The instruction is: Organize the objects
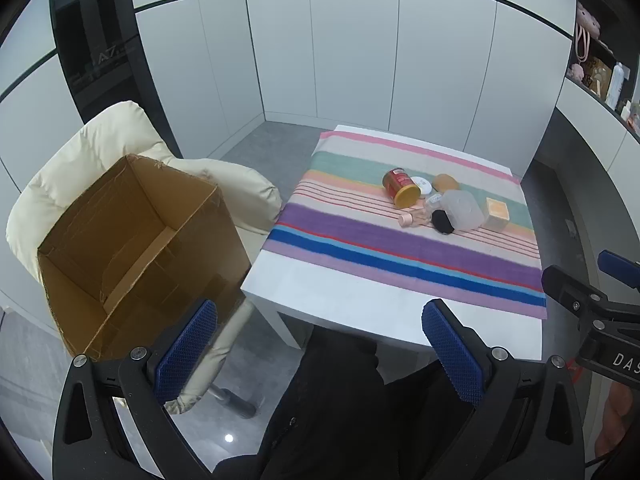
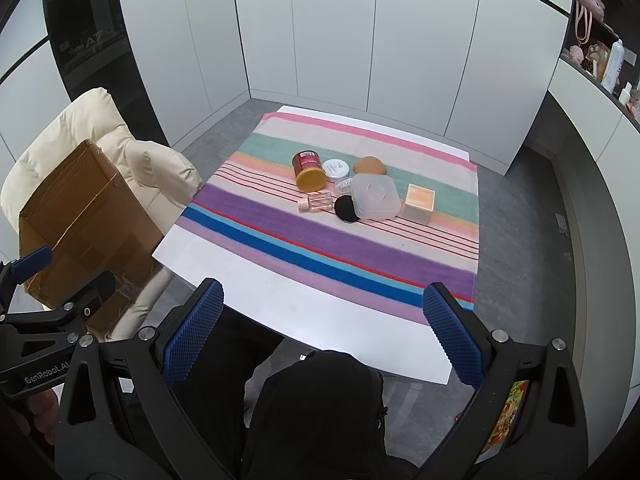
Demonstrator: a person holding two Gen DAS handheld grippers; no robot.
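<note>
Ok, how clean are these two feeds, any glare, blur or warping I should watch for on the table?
Left wrist view: strong fisheye bending of the wall panels, dark corners, a small light glint on the floor; the clutter around the red can is sharp. Right wrist view: same warping, the table evenly lit with soft shadows, the clear box legible, no motion blur.

Home room, white wardrobes, cushioned chair
</note>
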